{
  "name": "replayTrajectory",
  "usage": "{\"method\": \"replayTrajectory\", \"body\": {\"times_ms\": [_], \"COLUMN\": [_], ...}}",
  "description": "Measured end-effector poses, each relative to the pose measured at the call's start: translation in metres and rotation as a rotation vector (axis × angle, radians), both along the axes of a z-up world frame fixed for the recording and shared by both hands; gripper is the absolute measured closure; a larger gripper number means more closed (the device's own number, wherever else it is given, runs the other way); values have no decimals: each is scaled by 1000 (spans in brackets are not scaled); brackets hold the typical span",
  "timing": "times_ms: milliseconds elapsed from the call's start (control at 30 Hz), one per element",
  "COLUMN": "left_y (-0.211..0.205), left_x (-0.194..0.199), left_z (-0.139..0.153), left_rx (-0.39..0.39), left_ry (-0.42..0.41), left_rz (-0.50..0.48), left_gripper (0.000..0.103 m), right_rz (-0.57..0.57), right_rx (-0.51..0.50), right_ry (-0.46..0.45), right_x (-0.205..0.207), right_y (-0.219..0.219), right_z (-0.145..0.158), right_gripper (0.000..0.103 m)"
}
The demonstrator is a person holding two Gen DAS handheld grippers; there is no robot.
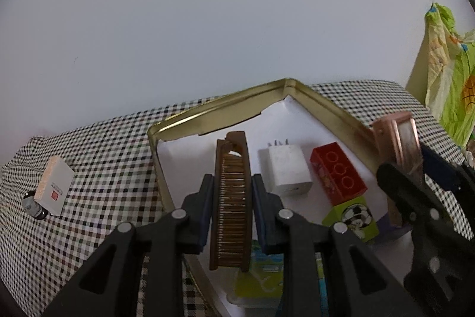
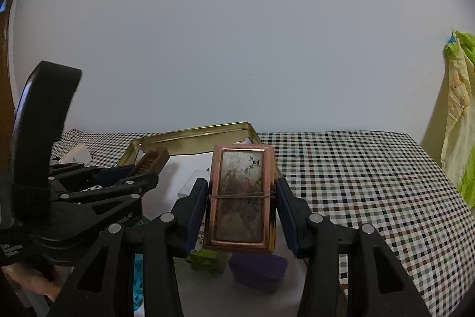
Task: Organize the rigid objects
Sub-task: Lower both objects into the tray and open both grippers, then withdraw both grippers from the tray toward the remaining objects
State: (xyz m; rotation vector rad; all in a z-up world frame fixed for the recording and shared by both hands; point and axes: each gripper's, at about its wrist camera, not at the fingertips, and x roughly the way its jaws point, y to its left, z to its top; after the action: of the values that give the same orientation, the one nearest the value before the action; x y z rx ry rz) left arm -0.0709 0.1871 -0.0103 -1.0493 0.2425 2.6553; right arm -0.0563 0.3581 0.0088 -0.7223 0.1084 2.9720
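The left claw (image 1: 232,192) gripped a brown wooden comb (image 1: 231,201), long axis running straight ahead over the gold-rimmed metal tin (image 1: 219,106); the right claw (image 2: 242,198) clamped a copper-framed rectangular box (image 2: 240,198).

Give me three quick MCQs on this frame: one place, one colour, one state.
1. Where is the white charger?
A. in the gold tin
B. on the checked cloth
C. in a claw

2. Colour of the studded block?
A. blue
B. red
C. white

3. The left claw is:
A. open, empty
B. shut on the brown comb
C. shut on a bottle

Answers: 1 A, it lies on the tin's white liner; 2 B, plainly red; 3 B, both pads press the comb's sides.
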Motion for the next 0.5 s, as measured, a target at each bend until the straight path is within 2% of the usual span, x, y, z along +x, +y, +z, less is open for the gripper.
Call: {"method": "replayTrajectory", "body": {"times_ms": [33, 67, 100, 133, 167, 200, 233, 300, 367, 500], "left_y": [-1, -2, -3, -5, -7, -8, -9, -12, -14, -26], "left_x": [-1, -2, -2, -1, 1, 4, 6, 11, 14, 20], "left_z": [-1, -1, 1, 3, 6, 10, 14, 20, 25, 29], "left_rx": [5, 14, 24, 37, 43, 45, 51, 61, 60, 91], "left_ry": [-11, -18, -20, -13, 6, 32, 61, 107, 132, 165], "left_rz": [4, 7, 7, 7, 14, 24, 28, 44, 57, 74], "left_gripper": [77, 66, 47, 36, 21, 9, 4, 0, 0, 0], "right_rz": [3, 6, 11, 13, 11, 3, -8, -32, -66, -121], "right_rx": [4, 11, 14, 18, 20, 21, 16, -19, -51, -93], "right_ry": [1, 5, 7, 9, 9, 14, 29, 82, 123, 178], "right_x": [0, 1, 1, 1, 1, 2, 4, 12, 18, 27], "right_y": [-1, -2, -3, -4, -4, -3, -2, 5, 13, 26], "right_z": [0, 0, 0, 0, 1, 1, 2, 5, 7, 10], "right_gripper": [54, 53, 53, 50, 44, 41, 40, 38, 25, 23]}}
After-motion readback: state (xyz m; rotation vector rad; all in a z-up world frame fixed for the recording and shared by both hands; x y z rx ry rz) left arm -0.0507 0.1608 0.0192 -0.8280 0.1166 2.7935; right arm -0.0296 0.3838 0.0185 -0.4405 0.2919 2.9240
